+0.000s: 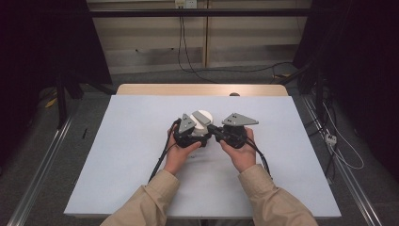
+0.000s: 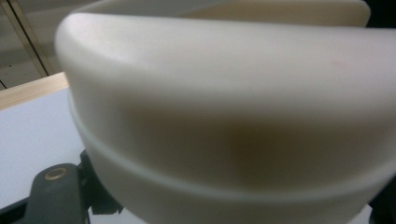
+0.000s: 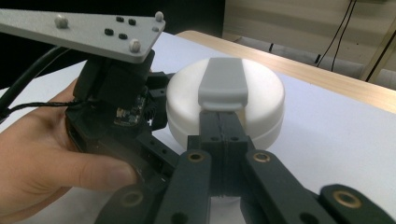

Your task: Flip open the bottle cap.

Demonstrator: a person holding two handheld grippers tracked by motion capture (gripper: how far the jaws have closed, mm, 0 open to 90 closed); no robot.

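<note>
1. While both hands sit close together at the middle of the high view, I read the work as opening the round white container (image 1: 203, 117), which rests on the table (image 1: 117, 155) just above and between my two tools.

2. Left of centre in the high view, my left hand-held gripper (image 1: 190, 133) is pressed against the container's side. In the left gripper view the cream wall of the container (image 2: 233, 116) spreads across nearly the whole frame, with a seam line curving across its lower half. One dark jaw shows at the lower left and the other is hidden, so I judge it is bracing or gripping the body, but I cannot tell how wide it stands.

3. At the centre of the right gripper view, the container (image 3: 226, 100) lies lid up with a grey latch (image 3: 223, 81) running over its top and down the near side.

4. Just below that latch, my right hand-held gripper (image 3: 224, 123) has its jaws pressed together with no gap visible, their tips right under the latch's lower lip; I cannot tell whether they pinch anything.

5. Right of centre in the high view, the right hand-held gripper (image 1: 221, 132) reaches toward the container.

6. My judgement: approach and bracing are done; the latch looks still down and the lid still seated, so prying and lifting remain.
</note>
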